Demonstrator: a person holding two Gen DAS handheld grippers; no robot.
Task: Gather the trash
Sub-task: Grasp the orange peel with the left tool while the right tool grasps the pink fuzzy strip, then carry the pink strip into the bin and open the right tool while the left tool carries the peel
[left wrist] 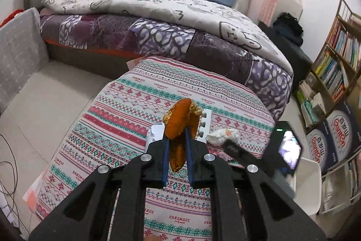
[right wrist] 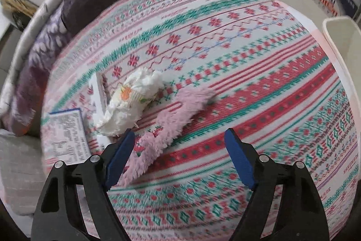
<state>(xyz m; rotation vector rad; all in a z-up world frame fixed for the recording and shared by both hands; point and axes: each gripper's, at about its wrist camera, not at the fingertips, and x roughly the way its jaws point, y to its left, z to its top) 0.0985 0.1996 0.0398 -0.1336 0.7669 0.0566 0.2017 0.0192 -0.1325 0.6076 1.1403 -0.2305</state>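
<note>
We hold an orange peel [left wrist: 180, 128] in the left gripper [left wrist: 177, 139]: its blue pads are pinched tight on the curled rind, which stands lifted clear of the patterned tablecloth [left wrist: 126, 110]. Our right gripper [right wrist: 179, 146] is spread wide with nothing between its pads, poised low over the cloth near the front edge of the table.

The rest of the trash lies toward the middle of the table. A crumpled white tissue [right wrist: 133, 98] with an orange print sits just beyond the right gripper's left finger, touching the end of a fluffy pink strip [right wrist: 171, 119] that runs back between the fingers. A printed leaflet [right wrist: 65, 137] lies flat near the left edge, and in the left wrist view a white scrap of paper [left wrist: 155, 131] and a white plastic piece [left wrist: 204, 125] with notches show behind the peel. A white bin [right wrist: 340, 42] stands off the right edge of the table.

We judge the collecting to be under way, with one piece in hand and several left. Next, the peel needs carrying across to the bin and dropping in, while the right gripper must ease forward and left to straddle the tissue before closing. The tissue is soft, so a shallow pinch may tear off only a bit.
</note>
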